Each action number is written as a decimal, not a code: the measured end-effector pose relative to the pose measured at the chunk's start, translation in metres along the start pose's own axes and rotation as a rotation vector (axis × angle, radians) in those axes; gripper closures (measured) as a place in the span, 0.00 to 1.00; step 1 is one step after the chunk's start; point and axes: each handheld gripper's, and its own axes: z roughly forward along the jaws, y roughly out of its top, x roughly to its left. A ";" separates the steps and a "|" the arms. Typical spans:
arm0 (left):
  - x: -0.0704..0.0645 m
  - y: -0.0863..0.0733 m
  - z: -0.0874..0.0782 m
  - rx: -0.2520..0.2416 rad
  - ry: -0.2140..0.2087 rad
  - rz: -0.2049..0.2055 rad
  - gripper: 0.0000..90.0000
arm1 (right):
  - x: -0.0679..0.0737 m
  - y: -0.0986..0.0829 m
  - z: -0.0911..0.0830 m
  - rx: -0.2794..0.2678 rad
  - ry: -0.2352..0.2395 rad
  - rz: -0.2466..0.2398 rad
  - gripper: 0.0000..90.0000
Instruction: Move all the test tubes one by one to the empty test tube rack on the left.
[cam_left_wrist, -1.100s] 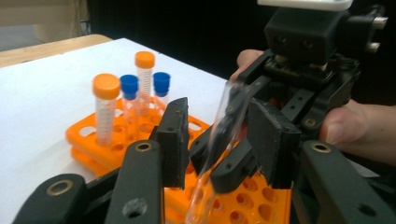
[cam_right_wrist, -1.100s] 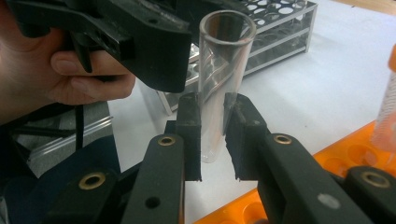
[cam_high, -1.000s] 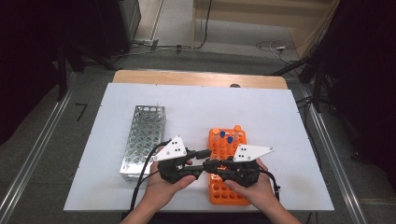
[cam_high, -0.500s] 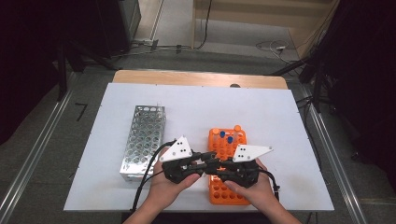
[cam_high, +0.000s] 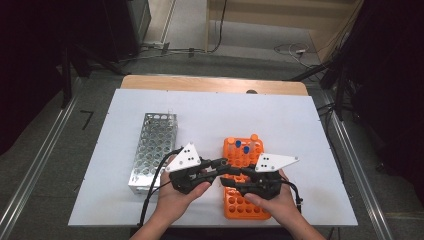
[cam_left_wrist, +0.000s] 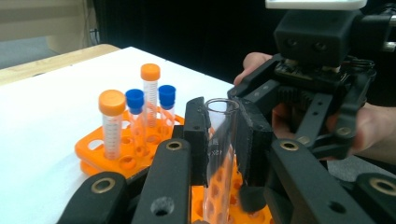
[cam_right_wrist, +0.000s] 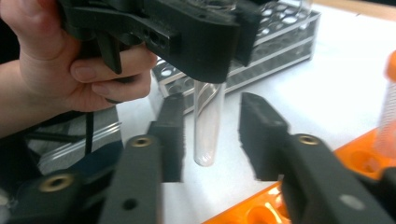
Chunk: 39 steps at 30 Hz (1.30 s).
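The left gripper (cam_high: 223, 165) is clamped on a clear uncapped tube (cam_left_wrist: 218, 140), held upright near its open top; the tube hangs above the near part of the orange rack (cam_high: 244, 200), its rounded bottom free in the air as the right gripper view shows (cam_right_wrist: 205, 135). The right gripper (cam_high: 231, 181) stands with its fingers (cam_right_wrist: 261, 135) spread wide, one on each side of the tube's lower end, touching neither side of it.

Likely faults, as judgements:
- The grip sits high on a smooth wall; a sideways knock from the right fingers could swing the tube or slide it out of the clamp.
- If the right fingers close off-centre, the tube may be levered against the left fingers; a thin clear wall may crack under that load.
- If the left gripper releases before the right has a firm hold, the tube would drop onto the orange rack or the tabletop (cam_high: 210, 115).
- The capped tubes (cam_left_wrist: 135, 121) at the far end of the orange rack are well apart from the work and look safe.

Pose: in the high view both hands come in from the bottom edge, close together over the near end of the orange rack, grippers angled toward each other and nearly tip to tip; the left hand (cam_high: 175, 197) sits between the metal rack (cam_high: 152, 145) and the orange rack; the right hand (cam_high: 272, 202) rests over the orange rack's near right corner.
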 end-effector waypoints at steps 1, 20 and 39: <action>0.001 0.000 -0.001 0.001 0.006 0.003 0.85 | -0.001 0.000 -0.002 -0.007 -0.006 -0.002 0.55; 0.036 0.013 -0.035 -0.054 0.148 -0.012 0.85 | -0.025 -0.021 -0.052 -0.024 -0.054 -0.028 0.00; 0.098 0.022 -0.061 -0.126 0.362 -0.045 0.85 | -0.061 -0.036 -0.073 -0.034 -0.158 0.022 0.00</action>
